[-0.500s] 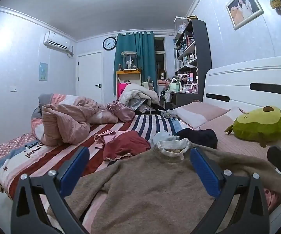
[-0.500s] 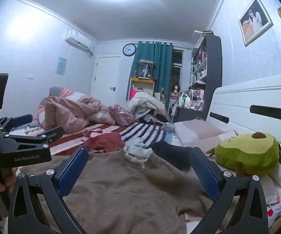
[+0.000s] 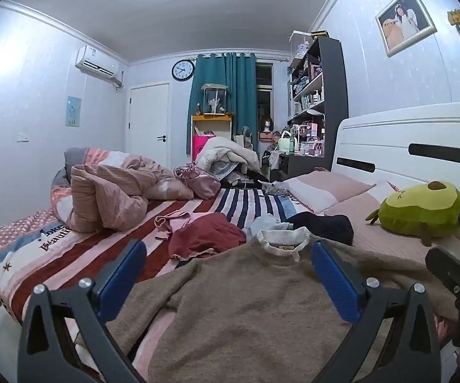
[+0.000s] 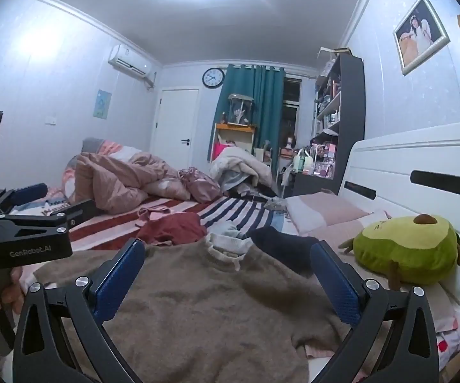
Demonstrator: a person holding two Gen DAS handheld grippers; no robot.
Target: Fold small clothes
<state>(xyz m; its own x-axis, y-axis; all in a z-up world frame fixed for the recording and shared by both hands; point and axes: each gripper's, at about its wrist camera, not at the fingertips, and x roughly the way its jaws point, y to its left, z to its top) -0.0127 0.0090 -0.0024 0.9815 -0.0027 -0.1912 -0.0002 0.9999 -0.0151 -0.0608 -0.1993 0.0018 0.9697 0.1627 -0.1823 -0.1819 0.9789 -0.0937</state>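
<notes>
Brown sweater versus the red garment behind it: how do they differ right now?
The brown sweater lies spread out nearly flat, collar away from the cameras; the red garment sits bunched in a heap. The sweater covers far more of the bed than the red garment. The sweater lies right under both open tongs; the red garment lies beyond them, to the left. Both are unfolded.

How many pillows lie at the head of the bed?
2: a pink-and-white pillow nearest the shelf, and a second pink pillow under the avocado toy. More may be hidden beneath clothes.
</notes>
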